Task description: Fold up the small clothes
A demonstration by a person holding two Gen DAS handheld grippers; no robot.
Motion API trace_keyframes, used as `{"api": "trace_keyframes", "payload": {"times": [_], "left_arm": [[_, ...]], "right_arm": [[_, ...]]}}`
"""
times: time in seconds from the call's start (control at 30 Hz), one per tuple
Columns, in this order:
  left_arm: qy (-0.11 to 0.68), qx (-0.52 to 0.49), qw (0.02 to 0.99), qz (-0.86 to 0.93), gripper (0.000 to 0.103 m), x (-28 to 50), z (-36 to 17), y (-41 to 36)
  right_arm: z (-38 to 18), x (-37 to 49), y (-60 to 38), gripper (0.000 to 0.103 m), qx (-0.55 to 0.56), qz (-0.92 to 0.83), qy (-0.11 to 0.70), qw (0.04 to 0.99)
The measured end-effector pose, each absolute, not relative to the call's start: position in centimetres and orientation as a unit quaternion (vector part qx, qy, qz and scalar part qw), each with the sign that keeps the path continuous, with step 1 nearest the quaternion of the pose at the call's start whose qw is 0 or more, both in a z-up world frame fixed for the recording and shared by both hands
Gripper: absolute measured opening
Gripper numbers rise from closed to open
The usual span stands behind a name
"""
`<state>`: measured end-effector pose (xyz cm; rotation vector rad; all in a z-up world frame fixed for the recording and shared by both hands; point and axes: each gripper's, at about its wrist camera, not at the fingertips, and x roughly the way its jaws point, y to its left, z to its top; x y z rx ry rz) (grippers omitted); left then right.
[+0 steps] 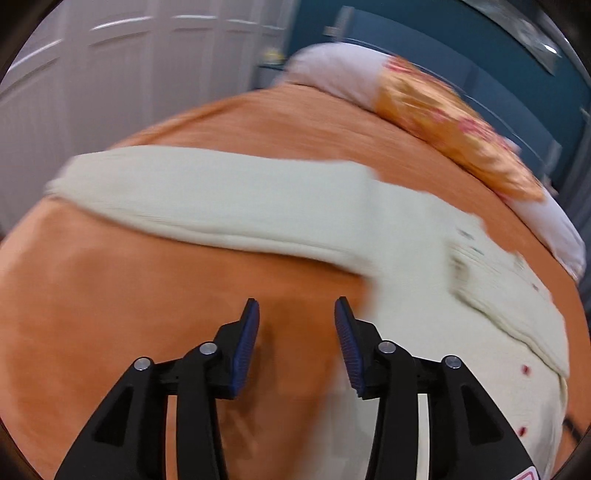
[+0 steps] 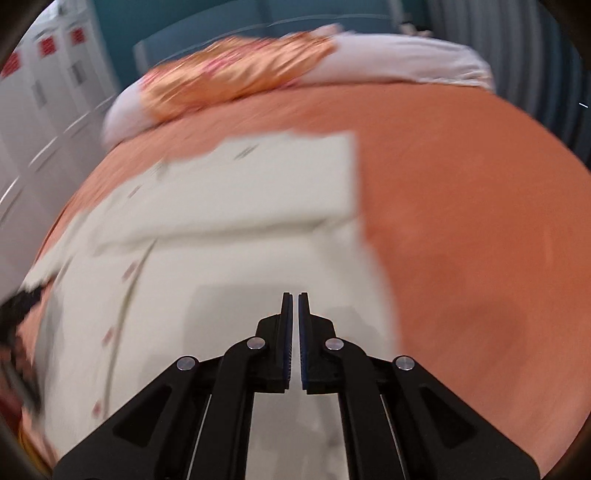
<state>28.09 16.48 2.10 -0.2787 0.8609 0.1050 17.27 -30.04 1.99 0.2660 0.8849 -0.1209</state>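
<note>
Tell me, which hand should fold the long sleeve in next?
Probably left. The left gripper is open, with the sleeve stretched out just ahead. The right gripper is shut, over the sweater's body.

**Orange bedspread, patterned pillow, teal wall**

A plain orange bedspread [image 1: 147, 295] covers the bed. At its head lies a white pillow [image 2: 406, 62] beside an orange floral cushion [image 1: 450, 125]. White panelled wardrobe doors [image 1: 110, 74] stand beside a teal wall [image 1: 406, 29].
</note>
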Motion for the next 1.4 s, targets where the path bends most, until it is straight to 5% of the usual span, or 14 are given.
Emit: {"api": "trace_keyframes", "payload": {"times": [0.23, 0.47, 0.57, 0.6, 0.67, 0.83, 1.07, 1.27, 1.4], "left_arm": [[0.406, -0.219, 0.867, 0.188, 0.051, 30.2, 2.9, 33.3], [0.398, -0.349, 0.823, 0.208, 0.050, 33.3, 1.5, 41.3], [0.400, -0.355, 0.818, 0.213, 0.025, 34.3, 1.3, 41.5], [0.400, -0.354, 0.819, 0.210, 0.010, 34.4, 1.6, 41.3], [0.384, -0.342, 0.833, 0.205, 0.009, 35.0, 3.4, 40.1], [0.328, -0.259, 0.901, 0.120, 0.008, 36.0, 11.7, 31.8], [0.279, -0.116, 0.947, -0.114, 0.007, 35.3, 20.5, 6.1], [0.375, -0.057, 0.897, -0.225, 0.018, 32.6, 12.6, -13.3], [0.455, -0.064, 0.859, -0.227, 0.024, 30.4, 5.2, -16.9]], "right_arm": [[-1.6, 14.0, -27.1, 0.003, 0.116, -0.053, 0.414, 0.901], [-2.2, 13.5, -28.5, 0.003, 0.169, -0.037, 0.404, 0.898], [-2.4, 12.8, -27.7, 0.003, 0.150, -0.046, 0.402, 0.902], [-2.5, 12.4, -27.6, 0.003, 0.149, -0.046, 0.401, 0.903], [-2.5, 11.9, -27.6, 0.003, 0.156, -0.044, 0.399, 0.902], [-2.8, 11.5, -28.3, 0.003, 0.185, -0.034, 0.392, 0.901], [-3.0, 11.3, -28.8, 0.003, 0.210, -0.024, 0.384, 0.899], [-3.1, 11.0, -29.1, 0.003, 0.236, -0.013, 0.378, 0.895], [-3.2, 10.8, -29.5, 0.004, 0.254, -0.003, 0.374, 0.892]]}}
